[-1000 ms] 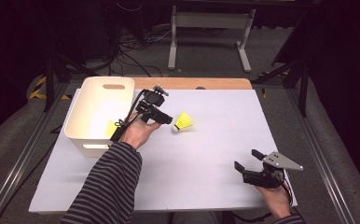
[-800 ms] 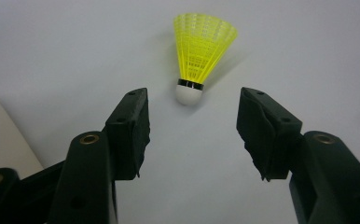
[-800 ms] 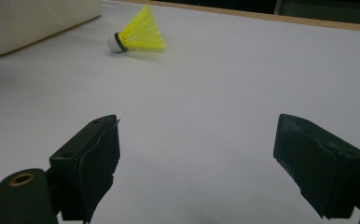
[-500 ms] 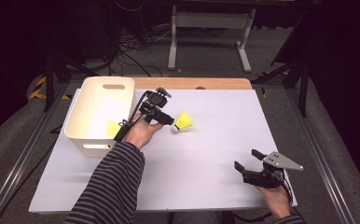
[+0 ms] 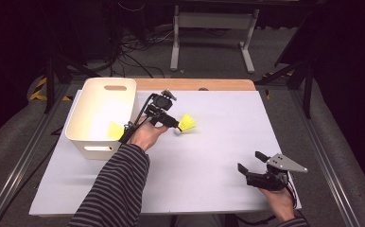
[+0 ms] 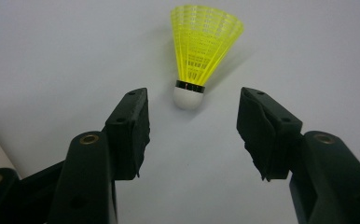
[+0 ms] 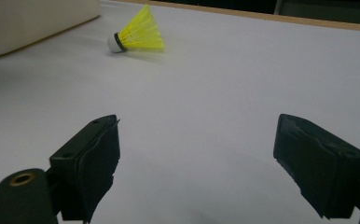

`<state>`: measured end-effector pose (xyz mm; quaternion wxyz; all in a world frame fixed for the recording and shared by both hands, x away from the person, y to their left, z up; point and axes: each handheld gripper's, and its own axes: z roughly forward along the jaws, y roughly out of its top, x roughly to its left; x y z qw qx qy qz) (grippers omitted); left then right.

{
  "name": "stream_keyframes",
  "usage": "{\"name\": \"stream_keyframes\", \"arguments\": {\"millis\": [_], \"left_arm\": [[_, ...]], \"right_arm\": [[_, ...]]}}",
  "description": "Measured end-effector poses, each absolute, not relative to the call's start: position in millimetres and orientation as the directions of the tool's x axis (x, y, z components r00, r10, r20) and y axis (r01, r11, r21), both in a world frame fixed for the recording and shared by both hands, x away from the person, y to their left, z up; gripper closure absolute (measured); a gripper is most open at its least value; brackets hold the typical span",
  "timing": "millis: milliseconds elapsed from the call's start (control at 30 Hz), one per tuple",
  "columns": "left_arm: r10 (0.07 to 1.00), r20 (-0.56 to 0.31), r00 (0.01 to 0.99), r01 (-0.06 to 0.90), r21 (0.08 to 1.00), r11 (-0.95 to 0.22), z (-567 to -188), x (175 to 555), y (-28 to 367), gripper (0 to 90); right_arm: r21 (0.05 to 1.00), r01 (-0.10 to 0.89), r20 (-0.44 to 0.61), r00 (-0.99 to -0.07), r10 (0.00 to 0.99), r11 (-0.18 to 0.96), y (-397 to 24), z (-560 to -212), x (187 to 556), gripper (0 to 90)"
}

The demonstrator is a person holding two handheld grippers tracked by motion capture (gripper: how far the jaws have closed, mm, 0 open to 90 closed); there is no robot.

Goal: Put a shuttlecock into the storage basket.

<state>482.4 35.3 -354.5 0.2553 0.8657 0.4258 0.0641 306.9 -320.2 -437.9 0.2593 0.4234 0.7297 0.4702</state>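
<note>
Right now the left gripper [image 5: 171, 124] has its jaws spread wide just short of a yellow shuttlecock [image 5: 186, 124], which lies on its side on the white table [image 5: 209, 156], white cork end toward the jaws, near the cream bin [image 5: 106, 113]. A second yellow shuttlecock [image 5: 115, 130] sits inside that bin. The right gripper [image 5: 250, 162] rests at the table's near right corner, jaws apart and empty.

Striped sleeve [image 5: 117, 189], black left gripper [image 6: 192, 126] w/ brass screws, grey plate [image 5: 286, 163]
</note>
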Motion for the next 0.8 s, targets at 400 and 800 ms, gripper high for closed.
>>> {"name": "stream_keyframes", "arguments": {"millis": [400,800], "left_arm": [[0.765,-0.101,0.636,0.704,0.482,-0.522,-362,486,29,44.4],[0.768,-0.105,0.631,0.713,0.468,-0.522,-368,491,25,43.8]], "right_arm": [[0.906,0.374,0.023,-0.508,0.861,0.197,-321,-438,307,14.7],[0.907,0.373,0.024,-0.510,0.860,0.196,-320,-438,307,14.7]]}}
